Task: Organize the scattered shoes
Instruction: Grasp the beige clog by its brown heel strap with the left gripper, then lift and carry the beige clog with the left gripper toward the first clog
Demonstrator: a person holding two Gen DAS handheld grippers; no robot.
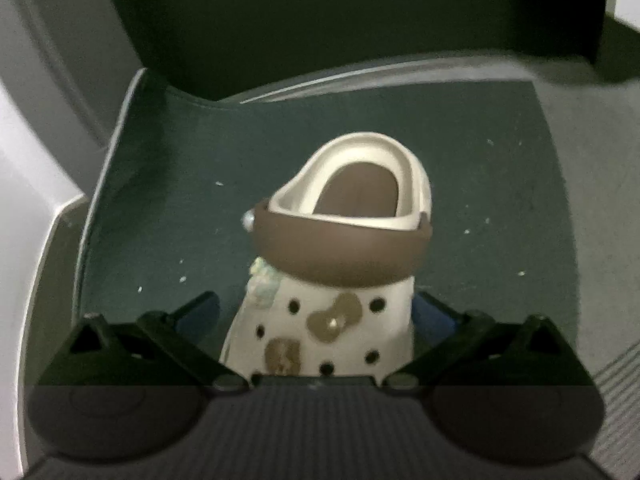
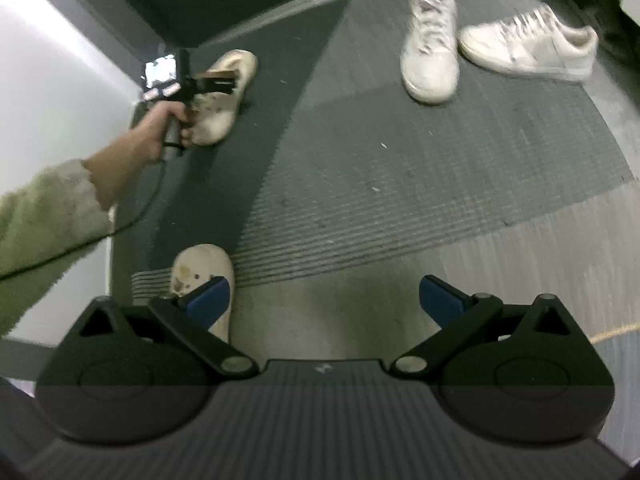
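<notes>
A cream clog with a brown strap and brown charms rests on a dark mat, heel away from me. My left gripper is open, its blue pads on either side of the clog's toe. The right wrist view shows that same clog under the left gripper, which a hand holds. The matching clog lies close in, partly behind the left finger of my open right gripper, which holds nothing. Two white sneakers sit at the far right, toes touching.
A white wall runs along the left. A dark panel stands behind the mat. A ribbed grey rug covers the middle of the floor. A cable trails from the left gripper past a pale sleeve.
</notes>
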